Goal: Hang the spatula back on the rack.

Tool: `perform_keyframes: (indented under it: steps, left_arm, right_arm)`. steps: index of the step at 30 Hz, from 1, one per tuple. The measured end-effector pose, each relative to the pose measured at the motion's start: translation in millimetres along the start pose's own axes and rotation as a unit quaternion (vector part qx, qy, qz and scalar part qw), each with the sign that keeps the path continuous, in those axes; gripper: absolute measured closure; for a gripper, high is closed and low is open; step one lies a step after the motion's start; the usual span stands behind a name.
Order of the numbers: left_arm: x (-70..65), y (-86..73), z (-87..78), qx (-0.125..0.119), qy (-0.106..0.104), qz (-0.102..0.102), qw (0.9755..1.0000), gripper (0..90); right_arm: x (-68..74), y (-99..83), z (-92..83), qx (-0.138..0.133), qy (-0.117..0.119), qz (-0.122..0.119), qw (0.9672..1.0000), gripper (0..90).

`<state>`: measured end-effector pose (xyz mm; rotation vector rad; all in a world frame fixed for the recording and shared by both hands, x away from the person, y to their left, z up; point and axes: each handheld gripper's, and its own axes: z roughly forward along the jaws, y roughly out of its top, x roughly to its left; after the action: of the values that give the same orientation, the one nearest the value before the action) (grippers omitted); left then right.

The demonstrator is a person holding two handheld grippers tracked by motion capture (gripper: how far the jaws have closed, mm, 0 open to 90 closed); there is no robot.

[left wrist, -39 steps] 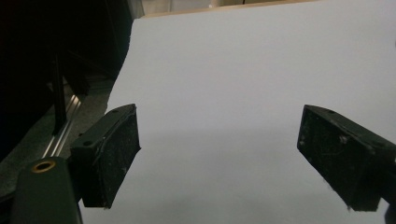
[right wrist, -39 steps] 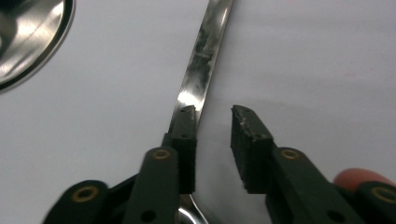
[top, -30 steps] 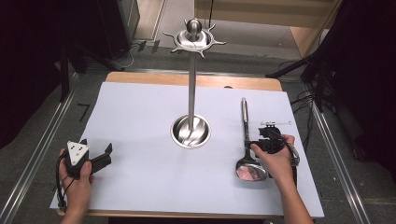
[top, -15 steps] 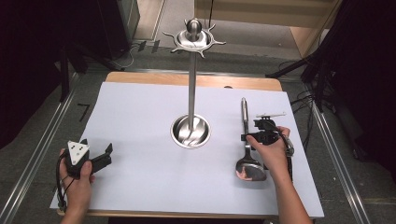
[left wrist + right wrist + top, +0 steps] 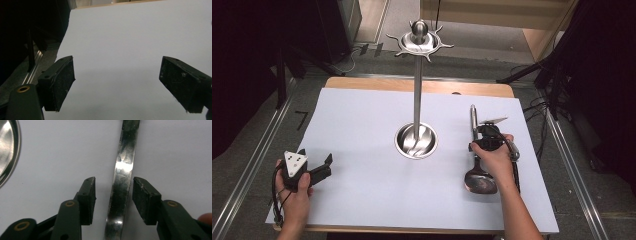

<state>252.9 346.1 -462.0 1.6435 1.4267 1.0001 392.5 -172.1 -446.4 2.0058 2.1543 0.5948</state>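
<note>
A steel ladle (image 5: 477, 165) is lying flat on the white sheet (image 5: 362, 190) covering the table, to the right of the polished utensil stand (image 5: 416, 100), its bowl pointing toward the person and its handle running away toward the table's far edge. In the right gripper view the ladle's handle (image 5: 121, 185) is passing up between the two black jaws of the right gripper (image 5: 113, 192), with a narrow gap showing on either side; the jaws have just been closing around it and the pads are not yet pressing on the metal. Well to the left of the stand, the left gripper (image 5: 319, 170) is resting on the sheet with its jaws spread wide and nothing between them. No brand, label or lettering is showing legibly on the ladle, stand or grippers.
</note>
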Motion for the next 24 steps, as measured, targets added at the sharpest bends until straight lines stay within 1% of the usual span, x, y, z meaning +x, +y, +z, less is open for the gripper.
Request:
perform_keyframes:
  steps: [2,3,5,7,8,9,10,17,19,21,24]
  left_arm:
    - [-0.1,0.0,-0.1,0.000,0.000,0.000,1.0000,13.8]
    - [-0.2,0.0,-0.2,0.000,0.000,0.000,1.0000,13.8]
    - [-0.2,-0.1,-0.3,-0.001,0.000,0.000,1.0000,13.8]
    - [-0.1,0.0,-0.3,0.000,0.000,-0.001,1.0000,13.8]
    - [-0.2,-0.1,-0.1,-0.001,0.000,0.000,1.0000,13.8]
    - [-0.2,0.0,-0.2,0.000,0.000,-0.001,1.0000,13.8]
    - [-0.3,-0.1,-0.1,-0.001,0.001,-0.001,1.0000,13.8]
    - [-0.7,0.0,0.0,0.000,0.002,0.001,1.0000,13.8]
    - [-0.6,-0.1,0.1,-0.001,0.002,0.000,1.0000,13.8]
    - [-0.3,-0.2,0.0,-0.002,0.001,0.000,1.0000,13.9]
    - [-0.3,-0.2,0.1,-0.002,0.001,-0.001,1.0000,13.9]
  right_arm:
    - [0.3,0.9,0.8,0.001,-0.010,0.002,0.9999,60.6]
    - [0.3,0.9,0.8,0.001,-0.010,0.002,0.9999,60.6]
    - [0.7,1.2,0.8,0.004,-0.018,0.004,0.9998,64.6]
    - [1.7,2.0,1.8,0.012,-0.015,0.006,0.9998,67.5]
    - [1.7,2.0,1.8,0.012,-0.015,0.006,0.9998,67.5]
    - [2.5,2.0,4.2,0.017,-0.023,0.007,0.9996,70.6]
    - [2.7,2.1,4.7,0.016,-0.026,0.008,0.9995,72.3]
    - [0.9,3.3,5.4,0.019,-0.024,0.019,0.9994,73.8]
    - [-1.1,4.3,5.5,0.022,-0.019,0.028,0.9992,74.3]
    - [-1.1,4.8,5.5,0.025,-0.020,0.028,0.9991,74.5]
    - [0.4,4.7,5.8,0.023,-0.025,0.026,0.9991,75.0]
